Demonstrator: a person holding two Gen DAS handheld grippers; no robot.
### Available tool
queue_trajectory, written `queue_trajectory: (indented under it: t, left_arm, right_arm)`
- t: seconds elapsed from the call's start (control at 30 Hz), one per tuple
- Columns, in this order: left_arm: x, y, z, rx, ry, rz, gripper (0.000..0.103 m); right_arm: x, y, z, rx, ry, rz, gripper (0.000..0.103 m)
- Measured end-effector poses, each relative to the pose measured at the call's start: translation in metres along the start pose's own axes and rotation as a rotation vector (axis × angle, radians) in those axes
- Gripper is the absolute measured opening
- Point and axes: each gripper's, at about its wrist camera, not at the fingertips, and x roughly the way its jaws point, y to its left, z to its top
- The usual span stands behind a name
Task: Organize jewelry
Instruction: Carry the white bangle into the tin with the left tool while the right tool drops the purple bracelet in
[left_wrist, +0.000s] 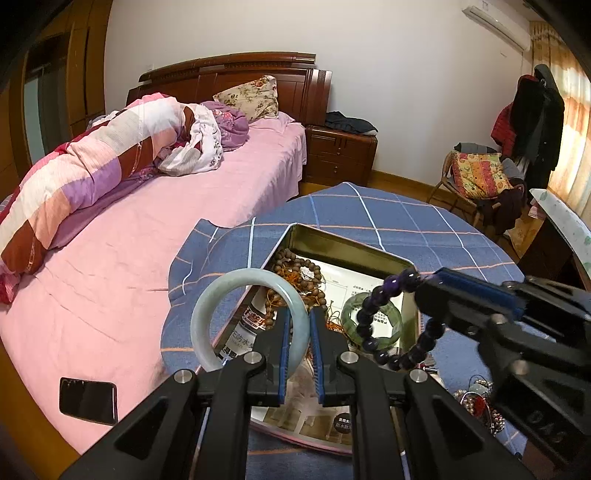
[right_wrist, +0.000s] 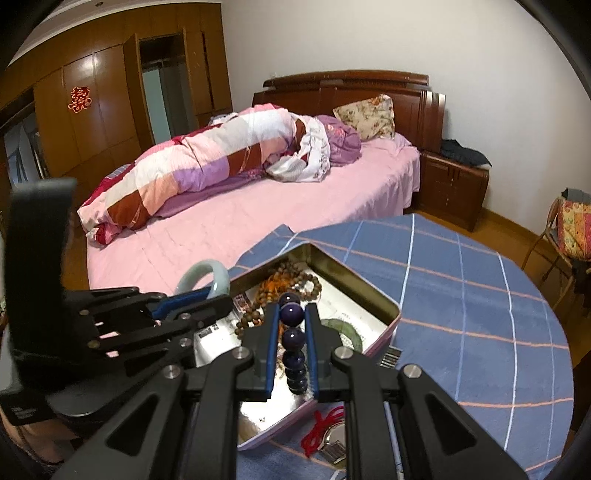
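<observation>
Both grippers hold jewelry over the open tin.

The left gripper (left_wrist: 298, 325) has its fingers (left_wrist: 283, 343) pinching a pale jade bangle (left_wrist: 207, 314) that stands upright above the tin's near-left edge. At 3 o'clock from it, the right gripper (right_wrist: 291, 325) pinches a dark purple bead bracelet (right_wrist: 293, 339), whose loop hangs over the tin. Below them the rectangular metal tin (left_wrist: 332, 243) sits on the blue checked bench (left_wrist: 424, 221), holding a green bangle (left_wrist: 349, 314) and, at 12 o'clock, brown wooden bead strands (left_wrist: 303, 273). A black phone (left_wrist: 88, 400) lies on the pink bed (left_wrist: 147, 236) at 9 o'clock.
</observation>
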Motion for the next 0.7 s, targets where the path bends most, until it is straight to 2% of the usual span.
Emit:
queue_trajectory:
  t: [0.23, 0.7]
  left_arm:
    - [0.011, -0.012, -0.006, 0.018, 0.031, -0.033, 0.010]
    - [0.033, -0.013, -0.018, 0.021, 0.093, -0.031, 0.010]
  right_arm:
    - [0.014, -0.010, -0.009, 0.028, 0.041, -0.017, 0.016]
    - [0.032, -0.011, -0.018, 0.024, 0.105, -0.031, 0.016]
